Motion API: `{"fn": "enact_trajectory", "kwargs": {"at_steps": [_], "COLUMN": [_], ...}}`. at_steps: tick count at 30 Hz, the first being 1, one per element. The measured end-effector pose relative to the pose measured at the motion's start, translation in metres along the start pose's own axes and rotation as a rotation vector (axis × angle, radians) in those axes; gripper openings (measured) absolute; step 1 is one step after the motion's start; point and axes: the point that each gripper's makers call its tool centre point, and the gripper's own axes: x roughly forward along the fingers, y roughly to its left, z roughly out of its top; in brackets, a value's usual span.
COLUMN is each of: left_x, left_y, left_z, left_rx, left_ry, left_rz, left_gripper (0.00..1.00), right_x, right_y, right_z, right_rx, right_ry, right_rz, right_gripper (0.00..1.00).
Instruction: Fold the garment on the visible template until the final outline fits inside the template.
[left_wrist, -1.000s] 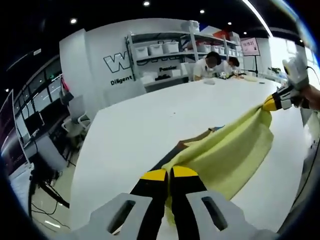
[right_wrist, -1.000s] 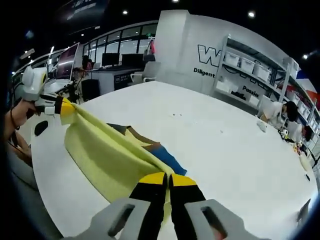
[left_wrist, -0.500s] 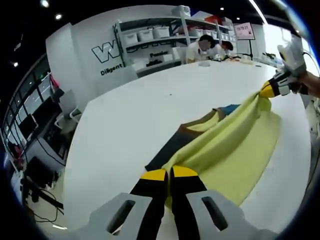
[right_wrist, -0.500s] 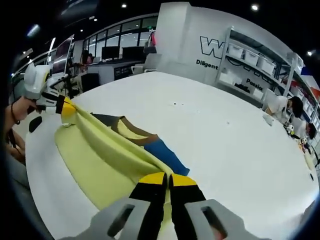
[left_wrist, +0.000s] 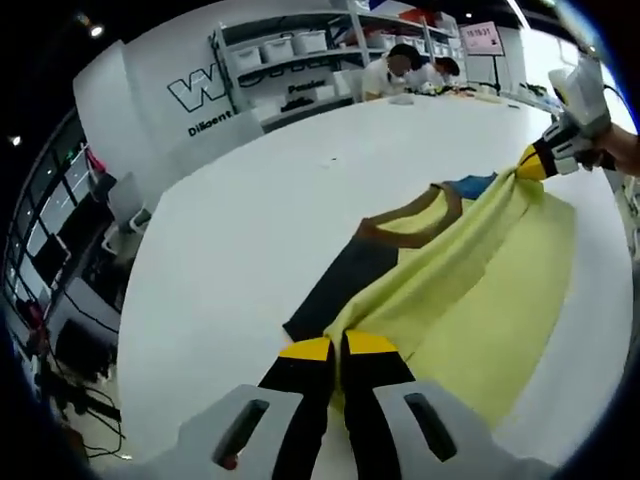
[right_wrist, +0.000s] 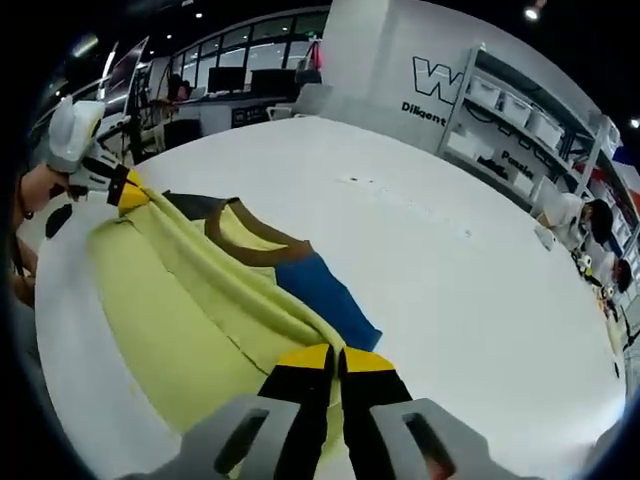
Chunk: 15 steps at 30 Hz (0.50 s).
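Folding is mid-step: the left gripper (left_wrist: 335, 347) and right gripper (right_wrist: 333, 356), both clamped on the yellow garment (left_wrist: 470, 290), hold one edge raised over the template (left_wrist: 345, 290) near the table (left_wrist: 250, 220) edge. Next, lay that edge down squarely.

My left gripper (left_wrist: 337, 348) and right gripper (right_wrist: 335, 358) pinch opposite ends of the garment (left_wrist: 470, 290), stretched between them on the table (left_wrist: 250, 230). In my left gripper view, the template (left_wrist: 345, 285) lies under its fold toward eleven o'clock, shelves (left_wrist: 290, 60) behind at twelve.
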Motion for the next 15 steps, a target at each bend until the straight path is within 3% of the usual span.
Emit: {"fn": "enact_trajectory", "kwargs": {"at_steps": [2, 12, 15], "left_x": [0.005, 0.015, 0.016], "left_y": [-0.002, -0.002, -0.004], "left_z": [-0.006, -0.011, -0.011], "left_rx": [0.085, 0.054, 0.059], "left_ry": [0.035, 0.026, 0.011], "left_rz": [-0.005, -0.046, -0.057], "left_gripper": [0.07, 0.07, 0.06], "right_x": [0.006, 0.019, 0.021], "right_y": [0.000, 0.000, 0.002], "right_z": [-0.002, -0.013, -0.013], "right_rx": [-0.028, -0.039, -0.097], "right_ry": [0.013, 0.050, 0.043], "right_rz": [0.004, 0.025, 0.042], "right_gripper": [0.00, 0.00, 0.00]}}
